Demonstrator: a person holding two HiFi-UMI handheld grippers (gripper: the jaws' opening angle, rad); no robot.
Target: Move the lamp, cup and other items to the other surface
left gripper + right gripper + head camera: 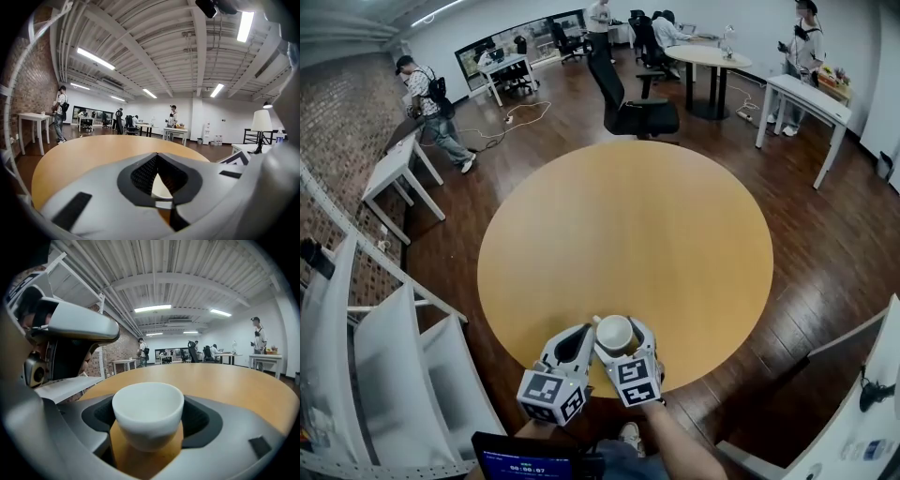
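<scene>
A small white cup (614, 331) (147, 408) sits between the jaws of my right gripper (616, 341) (147, 420), which is shut on it at the near edge of the round wooden table (628, 225). My left gripper (584, 335) (157, 155) is close beside it on the left. Its jaws are shut tip to tip with nothing between them, and the cup (161, 187) shows through the gap behind them. A lamp (260, 125) with a pale shade stands on a white surface (241, 149) far to the right in the left gripper view.
A white shelf rack (384, 356) stands to the left of the table and a white surface (872, 412) to the lower right. A black office chair (642, 112) is beyond the table. Several people and white desks (802, 98) are farther off.
</scene>
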